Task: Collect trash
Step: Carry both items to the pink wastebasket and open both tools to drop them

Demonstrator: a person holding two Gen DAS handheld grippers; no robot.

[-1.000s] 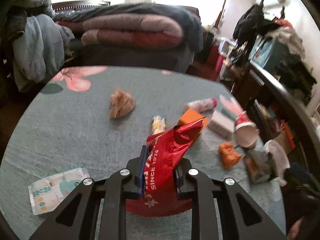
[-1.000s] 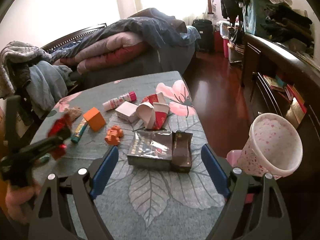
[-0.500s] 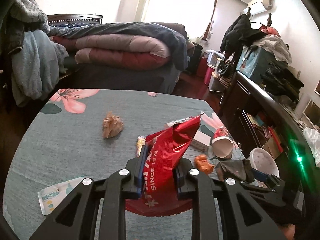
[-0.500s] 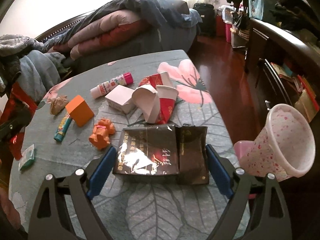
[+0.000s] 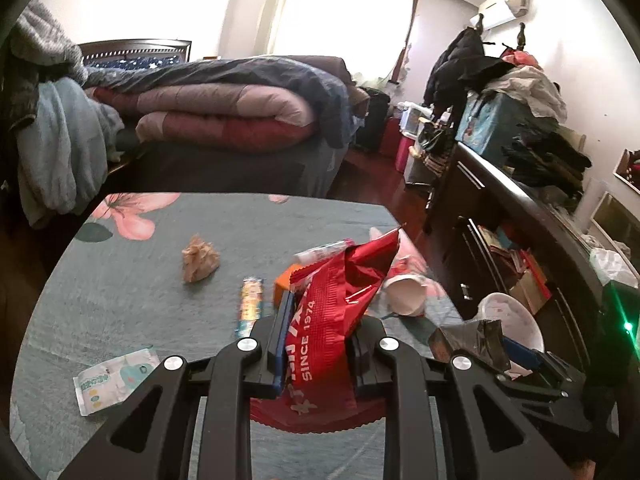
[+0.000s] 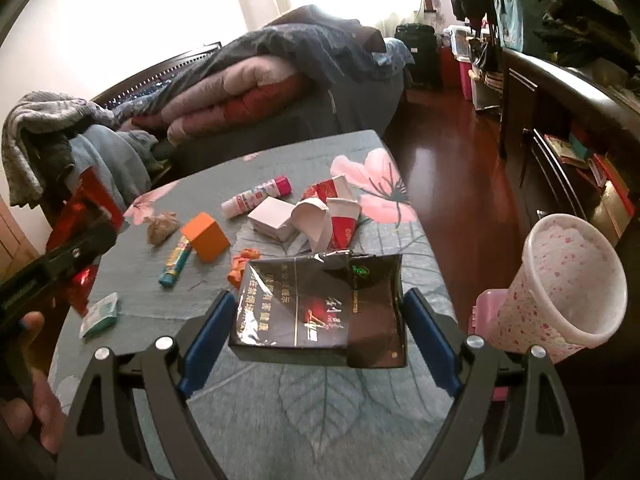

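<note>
Table [image 6: 280, 400]: 1 red wrapper [image 5: 336, 320] in L claw [image 5: 320, 344].

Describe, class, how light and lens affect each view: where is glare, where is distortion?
Left wrist view: window blown out white; fisheye bends the dark cabinet edge; dark corners. Right wrist view: window overexposed too; glare on the black carton.

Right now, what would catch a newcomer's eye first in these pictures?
Probably the shiny red snack wrapper pinched in the left claw above the flowered table. Next, the crushed black carton between the right claw's blue pads, and the pink-speckled bin past the table's right edge.
</note>
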